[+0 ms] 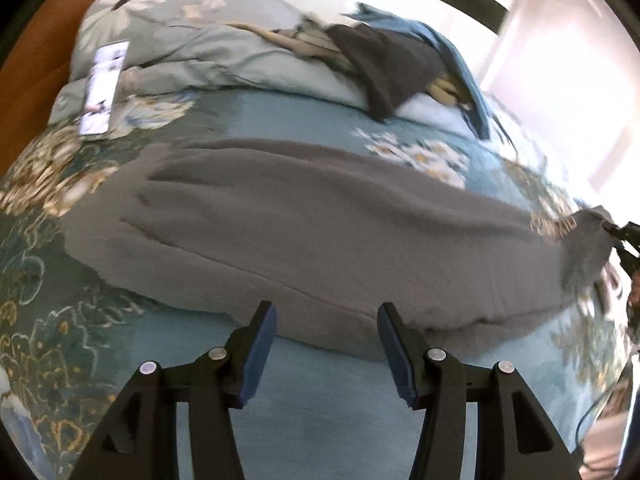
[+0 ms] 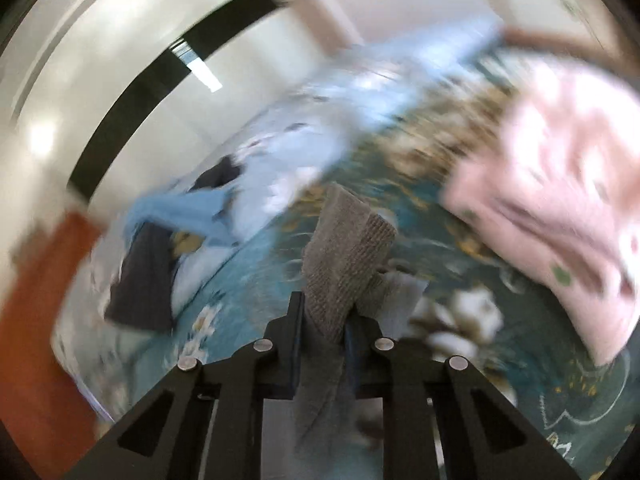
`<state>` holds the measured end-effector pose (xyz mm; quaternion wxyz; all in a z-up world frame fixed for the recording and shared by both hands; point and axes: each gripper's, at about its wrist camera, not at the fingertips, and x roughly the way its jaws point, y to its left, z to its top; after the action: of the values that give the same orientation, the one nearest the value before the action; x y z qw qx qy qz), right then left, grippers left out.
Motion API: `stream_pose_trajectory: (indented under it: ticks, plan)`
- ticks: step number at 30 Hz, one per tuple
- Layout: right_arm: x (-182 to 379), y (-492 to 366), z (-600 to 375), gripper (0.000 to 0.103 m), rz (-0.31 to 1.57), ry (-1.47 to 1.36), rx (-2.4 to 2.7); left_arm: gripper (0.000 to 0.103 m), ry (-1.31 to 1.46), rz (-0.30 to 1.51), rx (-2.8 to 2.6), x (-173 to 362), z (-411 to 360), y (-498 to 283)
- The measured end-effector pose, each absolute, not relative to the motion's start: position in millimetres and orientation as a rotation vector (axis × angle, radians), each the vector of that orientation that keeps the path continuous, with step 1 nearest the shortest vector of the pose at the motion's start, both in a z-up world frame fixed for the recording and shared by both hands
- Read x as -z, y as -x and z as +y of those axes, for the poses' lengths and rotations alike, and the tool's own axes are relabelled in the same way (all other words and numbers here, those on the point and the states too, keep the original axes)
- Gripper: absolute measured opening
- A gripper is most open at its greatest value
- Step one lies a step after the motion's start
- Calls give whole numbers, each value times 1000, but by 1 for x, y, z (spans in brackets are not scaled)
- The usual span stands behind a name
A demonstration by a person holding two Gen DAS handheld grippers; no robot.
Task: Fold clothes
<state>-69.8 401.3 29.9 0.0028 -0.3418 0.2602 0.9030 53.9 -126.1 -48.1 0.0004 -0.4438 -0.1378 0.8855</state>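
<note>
Gray knit garment [image 1: 320,232]: fleecy, plain, laid long and flat across the floral bedspread, running from about 9 o'clock to 3 o'clock in the left wrist view. Soft creases at the 9 o'clock end; near hem rolled into a rounded edge toward 6 o'clock. Far end at 3 o'clock lifted off the bed in a bunched, blurred corner. Seen from the right wrist view as a ribbed gray fold [image 2: 344,256] standing up at centre, pinched at its lower part, with looser cloth trailing down toward 6 o'clock. Surroundings there heavily motion-blurred.
</note>
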Motion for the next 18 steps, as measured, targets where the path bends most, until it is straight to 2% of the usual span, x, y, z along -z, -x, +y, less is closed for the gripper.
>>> stream_pose_trajectory:
  ticks: [6,13,18]
  plan:
    - [-49,76,277,18,364,1157,-3076,56,1339,-565,-2883,36,-166,-66]
    - [2,53,150,18,-77,1370,-3211,57,1374,-768,-2957,43,-213,-83]
    - [43,28,94,18,-385,1435,-3189,56,1412,-1029,-2895,64,-241,-94]
